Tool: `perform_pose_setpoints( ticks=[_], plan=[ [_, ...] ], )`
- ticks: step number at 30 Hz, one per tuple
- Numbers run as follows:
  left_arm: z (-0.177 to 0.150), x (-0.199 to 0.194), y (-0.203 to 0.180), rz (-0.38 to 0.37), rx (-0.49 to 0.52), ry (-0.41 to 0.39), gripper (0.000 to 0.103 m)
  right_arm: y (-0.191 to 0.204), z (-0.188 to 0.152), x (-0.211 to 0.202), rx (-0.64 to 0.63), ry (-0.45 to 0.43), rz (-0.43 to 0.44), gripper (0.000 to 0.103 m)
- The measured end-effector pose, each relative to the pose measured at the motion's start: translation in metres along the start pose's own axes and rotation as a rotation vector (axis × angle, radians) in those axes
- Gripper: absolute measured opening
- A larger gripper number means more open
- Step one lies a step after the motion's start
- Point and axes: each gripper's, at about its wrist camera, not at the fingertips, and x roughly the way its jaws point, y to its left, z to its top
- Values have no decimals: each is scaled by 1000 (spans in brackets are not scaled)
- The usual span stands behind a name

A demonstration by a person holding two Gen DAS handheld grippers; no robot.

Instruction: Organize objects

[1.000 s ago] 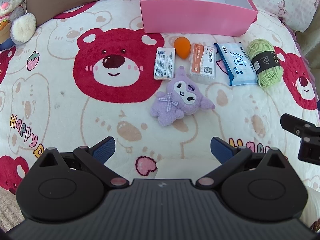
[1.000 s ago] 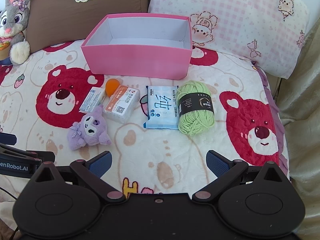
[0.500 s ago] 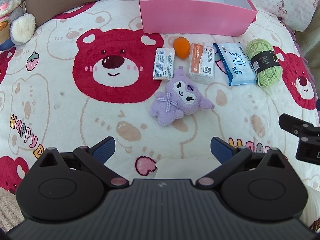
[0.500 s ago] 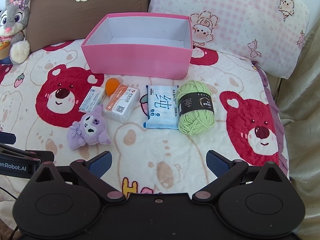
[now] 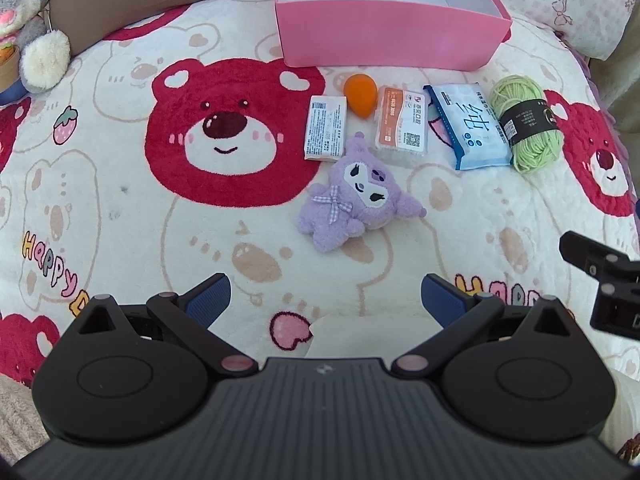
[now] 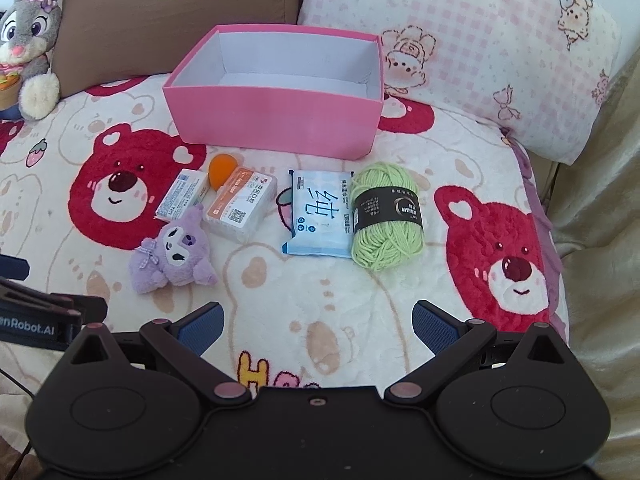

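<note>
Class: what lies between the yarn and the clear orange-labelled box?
A blue tissue pack lies between yarn and box, touching the yarn; both views show it.

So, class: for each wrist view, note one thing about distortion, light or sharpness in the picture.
Left wrist view: fisheye bends the blanket edges into a curve, and the pink box splays; light is soft and even, with faint shadows. Right wrist view: corners darken, the pillow looks washed out by bright light, while the green yarn label stays sharp.
</note>
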Motion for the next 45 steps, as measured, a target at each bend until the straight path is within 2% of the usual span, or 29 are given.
perform_pose_setpoints(
  ticks=[2, 6, 16, 19, 23, 27, 29, 32, 34, 36, 40, 45],
  plan=[
    [3, -6, -1, 3, 8, -12, 103, 1, 0, -4, -6, 0, 10, 102],
    [7, -20, -8, 63, 52, -60, 103, 4, 1, -10, -15, -6, 19, 102],
    [15, -36, 2, 16, 47, -61, 103, 5, 6, -21, -33, -18, 42, 102],
    [22, -40, 14, -17, 32, -56, 103, 4, 12, -25, -56, -37, 134, 102],
    [34, -46, 35, -39, 6, -71, 102, 6, 23, -36, -98, -137, 282, 102],
    [44, -54, 50, -24, 13, -130, 102, 13, 36, -37, -110, -202, 337, 102],
    [48, -54, 52, -14, 34, -164, 103, 19, 45, -30, -125, -180, 320, 102],
    [57, -46, 54, -12, 49, -155, 103, 26, 57, -14, -131, -122, 357, 102],
    [64, -38, 55, -54, 36, -131, 103, 28, 61, -3, -129, -46, 399, 102],
    [69, -30, 55, -108, 27, -111, 103, 34, 65, 1, -187, 2, 410, 102],
    [73, -12, 58, -170, -24, -94, 102, 49, 70, -3, -330, 9, 417, 102],
    [66, 21, 65, -224, -82, -22, 100, 66, 62, 11, -412, -6, 448, 101]
  ],
)
